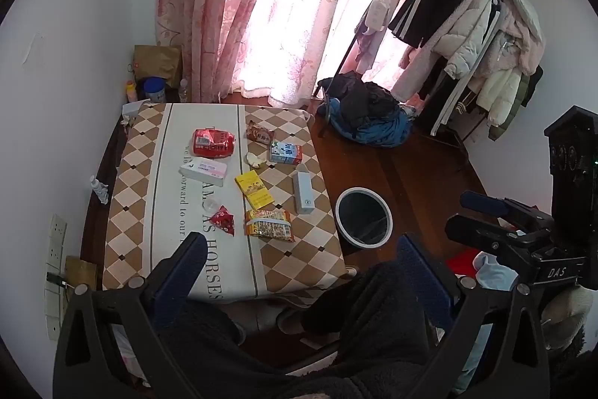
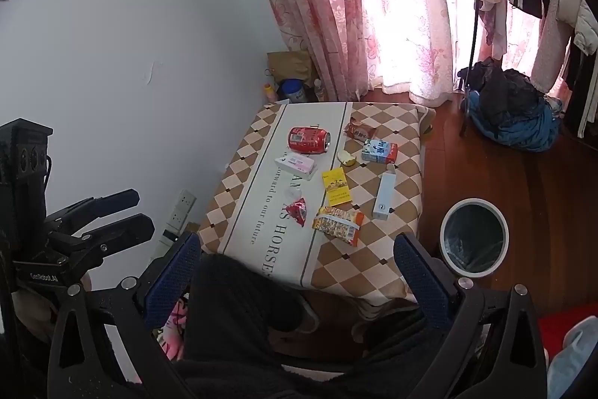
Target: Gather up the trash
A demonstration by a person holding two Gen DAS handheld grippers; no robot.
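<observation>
Both claws held wide, nothing gripped: left gripper (image 1: 299,272), right gripper (image 2: 299,272). Crushed can (image 2: 309,140), centre frame, could be rolled off table (image 2: 403,249) if nudged, missing bin (image 2: 474,237) lower right.

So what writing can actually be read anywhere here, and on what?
"AS HORSES" and "forward to our future": tablecloth.
"DAS": right gripper, seen from the left wrist.
"GenRobot.AI": left gripper, seen from the right wrist.
Print on the red can, milk carton, yellow packet and snack wrappers: too small to read.
</observation>
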